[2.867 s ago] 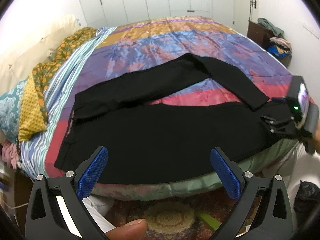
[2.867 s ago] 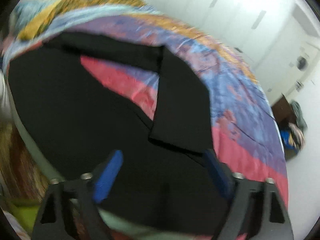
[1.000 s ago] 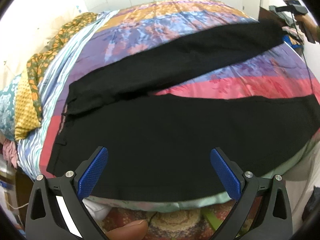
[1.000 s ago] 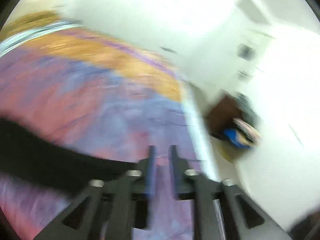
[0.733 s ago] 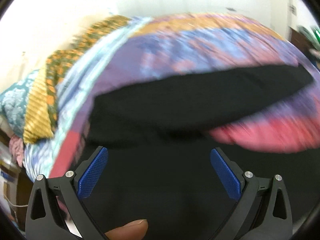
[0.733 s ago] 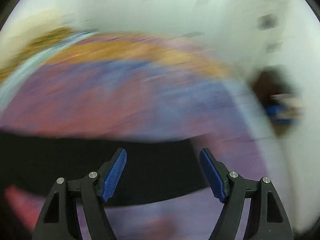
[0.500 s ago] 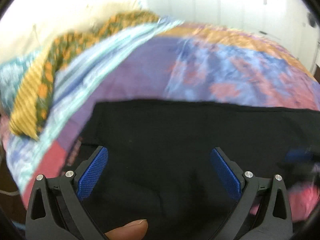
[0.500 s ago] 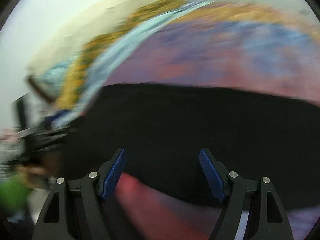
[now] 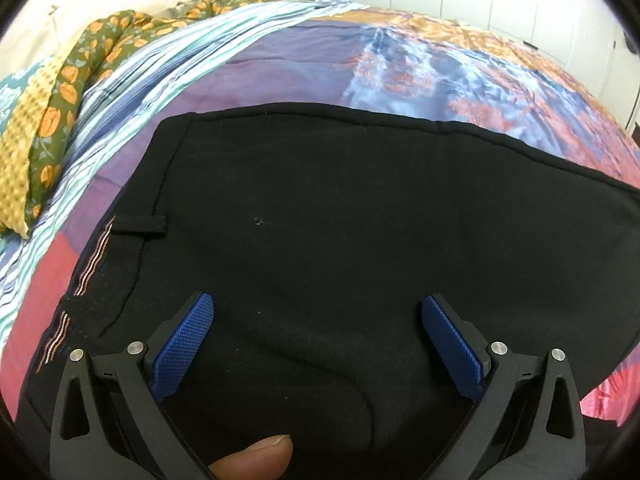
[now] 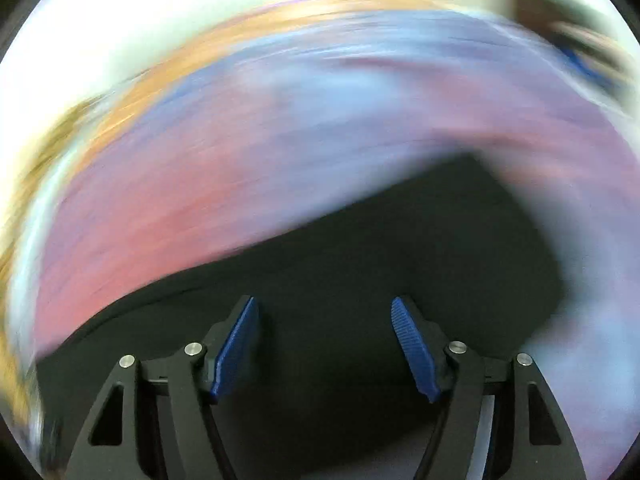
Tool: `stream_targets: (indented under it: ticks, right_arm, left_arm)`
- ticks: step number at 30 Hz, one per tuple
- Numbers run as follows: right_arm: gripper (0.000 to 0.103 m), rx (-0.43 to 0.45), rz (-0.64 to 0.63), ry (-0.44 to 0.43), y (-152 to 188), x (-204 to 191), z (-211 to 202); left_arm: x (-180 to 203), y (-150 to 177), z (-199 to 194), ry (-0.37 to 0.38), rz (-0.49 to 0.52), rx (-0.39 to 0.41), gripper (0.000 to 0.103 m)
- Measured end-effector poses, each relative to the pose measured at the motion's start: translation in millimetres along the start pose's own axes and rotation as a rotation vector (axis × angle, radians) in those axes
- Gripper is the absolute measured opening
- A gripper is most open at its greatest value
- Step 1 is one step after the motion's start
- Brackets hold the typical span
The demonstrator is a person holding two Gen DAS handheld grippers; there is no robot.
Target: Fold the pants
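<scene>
Left gripper (image 9: 318, 344): blue pads wide apart, nothing pinched, hovering over the waistband end of the black pants (image 9: 340, 216), spread flat on the patchwork bedspread (image 9: 304, 64). Right gripper (image 10: 324, 346): jaws closing, gap half-wide, empty, above a pant leg, view blurred. Risk: closing while moving fast, catching only one layer or the bedspread too.

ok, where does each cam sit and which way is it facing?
Left wrist: on the left gripper, angled down at the waist end of the black pants on the bedspread; blue fingers wide apart, a thumb tip shows.
Right wrist: on the right gripper, blurred, over pants fabric; fingers closing, nothing gripped.
Shared: pants, bedspread.
</scene>
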State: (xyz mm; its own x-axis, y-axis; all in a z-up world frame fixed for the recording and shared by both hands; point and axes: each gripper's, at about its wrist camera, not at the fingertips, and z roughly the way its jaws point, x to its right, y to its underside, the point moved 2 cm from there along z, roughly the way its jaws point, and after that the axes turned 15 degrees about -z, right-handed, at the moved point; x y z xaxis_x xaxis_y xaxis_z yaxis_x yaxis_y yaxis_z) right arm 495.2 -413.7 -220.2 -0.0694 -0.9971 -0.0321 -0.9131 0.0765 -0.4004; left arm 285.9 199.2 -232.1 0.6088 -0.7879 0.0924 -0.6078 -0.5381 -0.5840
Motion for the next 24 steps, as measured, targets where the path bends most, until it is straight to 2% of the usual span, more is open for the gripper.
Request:
stream_targets:
  ticks: [1, 3, 4, 6, 9, 10, 12, 15, 19, 22, 23, 24]
  right_arm:
    - [0.065, 0.014, 0.021, -0.024, 3.3, 18.4, -8.7]
    - [0.081, 0.068, -0.011, 0.052, 16.1, 34.4, -37.4]
    - [0.081, 0.094, -0.037, 0.026, 22.3, 33.1, -47.2]
    - [0.081, 0.136, -0.094, -0.075, 56.9, 20.9, -71.9]
    - [0.086, 0.153, -0.162, -0.199, 123.5, -7.5, -99.7]
    - [0.086, 0.155, -0.184, -0.216, 147.0, -24.9, -101.8]
    - [0.086, 0.151, -0.247, -0.247, 199.8, -55.4, -118.5]
    - [0.086, 0.168, -0.333, -0.294, 267.9, -109.6, -139.6]
    - [0.087, 0.187, -0.38, -0.413, 340.3, -179.3, -170.5]
    - [0.091, 0.191, -0.369, -0.436, 362.0, -217.1, -165.7]
    - [0.095, 0.184, -0.392, -0.417, 363.8, -224.2, -159.0]
    - [0.096, 0.172, -0.433, -0.369, 371.3, -235.5, -151.5]
  left_arm:
    - [0.7, 0.0, 0.4, -0.003, 0.002, -0.001, 0.103]
    - [0.8, -0.3, 0.6, -0.005, 0.003, -0.002, 0.103]
    - [1.1, -0.6, 0.7, -0.008, 0.004, -0.003, 0.103]
    - [2.3, -1.5, -0.7, -0.023, 0.012, -0.008, 0.103]
    - [6.4, -6.0, -16.4, -0.062, 0.027, -0.009, 0.102]
    - [8.7, -4.5, -28.6, -0.05, 0.027, 0.003, 0.102]
    - [18.9, 8.0, -64.7, 0.038, 0.036, 0.018, 0.102]
    - [44.0, 46.3, -116.2, 0.191, 0.092, -0.005, 0.102]
    - [76.1, 111.6, -155.1, 0.35, 0.206, -0.091, 0.102]
    - [87.5, 152.3, -151.9, 0.353, 0.277, -0.14, 0.102]
    - [89.0, 162.4, -145.7, 0.34, 0.295, -0.16, 0.102]
    - [89.4, 173.7, -137.8, 0.314, 0.317, -0.179, 0.102]
